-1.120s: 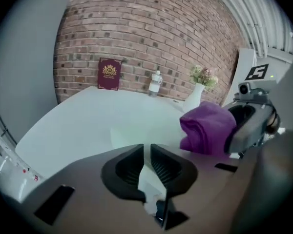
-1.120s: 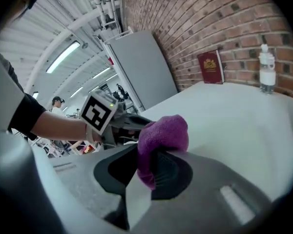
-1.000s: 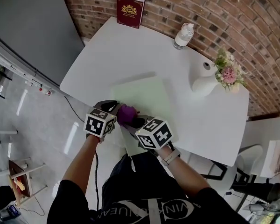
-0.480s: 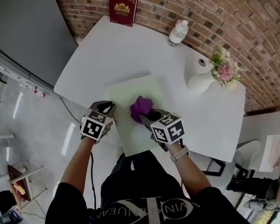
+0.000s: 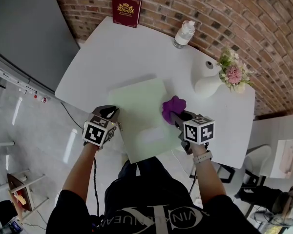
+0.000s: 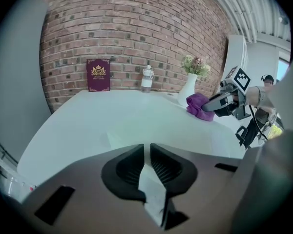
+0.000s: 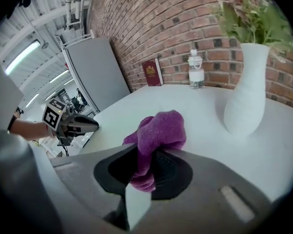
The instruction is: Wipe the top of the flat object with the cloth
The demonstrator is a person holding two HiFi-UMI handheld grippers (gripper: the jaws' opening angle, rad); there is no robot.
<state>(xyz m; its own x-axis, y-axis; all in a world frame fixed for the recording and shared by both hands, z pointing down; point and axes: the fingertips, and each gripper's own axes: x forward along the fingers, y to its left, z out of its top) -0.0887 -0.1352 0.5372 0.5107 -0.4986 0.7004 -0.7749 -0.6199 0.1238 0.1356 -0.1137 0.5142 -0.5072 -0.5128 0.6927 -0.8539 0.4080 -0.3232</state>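
A pale green flat board (image 5: 139, 116) lies on the white table (image 5: 102, 52). My left gripper (image 5: 115, 112) sits at the board's left edge; in the left gripper view its jaws (image 6: 147, 150) are shut on that thin pale edge. My right gripper (image 5: 178, 116) is shut on a bunched purple cloth (image 5: 173, 105), which rests at the board's right edge. The cloth (image 7: 158, 133) bulges out between the right jaws. From the left gripper view, the cloth (image 6: 199, 106) and the right gripper (image 6: 214, 104) show at the right, in front of the vase.
A dark red book (image 5: 126, 9) leans against the brick wall at the back. A plastic bottle (image 5: 183, 34) stands to its right. A white vase with flowers (image 5: 207, 84) stands close behind the cloth. The table's near edge runs under both hands.
My right gripper has swept the purple cloth across the board, from beside the left gripper to the board's right edge. The left gripper has stayed at the left edge.
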